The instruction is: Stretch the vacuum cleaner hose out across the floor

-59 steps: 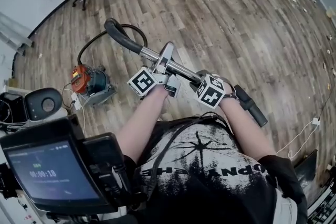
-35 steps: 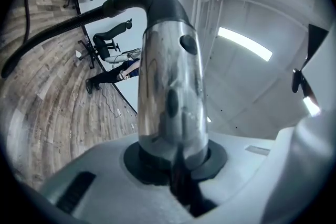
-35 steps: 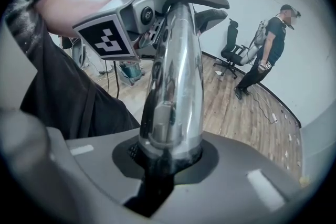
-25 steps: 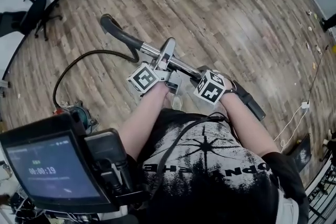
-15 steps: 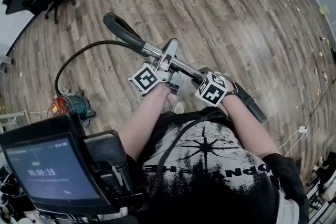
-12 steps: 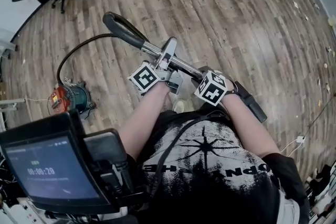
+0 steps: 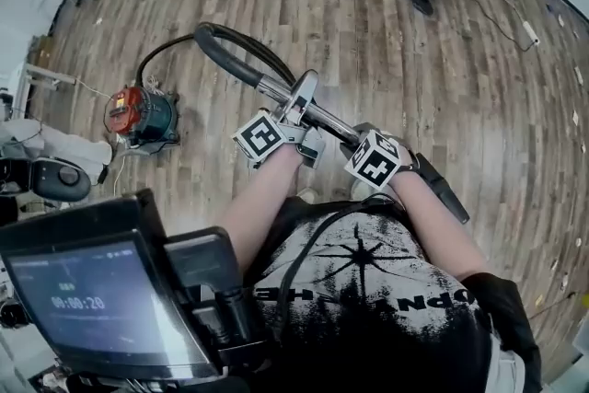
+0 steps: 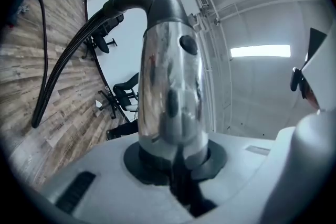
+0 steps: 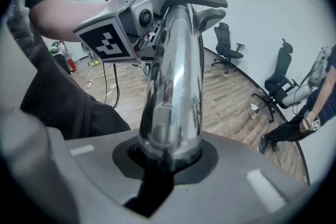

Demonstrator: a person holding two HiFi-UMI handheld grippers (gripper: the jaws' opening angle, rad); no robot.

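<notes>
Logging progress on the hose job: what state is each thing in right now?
left tool, shut on wand.
right tool, shut on wand.
wand, lifted off the floor, held by both tools.
hose, curved, not stretched out yet.
vacuum, standing on the floor, hose attached.

Wand tube (image 8: 170, 97): polished metal, mirror-glossy, smooth. Handle bend (image 8: 152, 0): smooth dark plastic, satin. Hose (image 8: 64, 63): black plastic, ribbed, matt. Floor (image 7: 368, 41): wood planks, grained; a low sheen is noted. Left hand-held gripper (image 8: 176, 165) and right hand-held gripper (image 9: 168, 157): matt pale-grey moulded plastic. Shirt (image 7: 368, 299): black printed cloth.
</notes>
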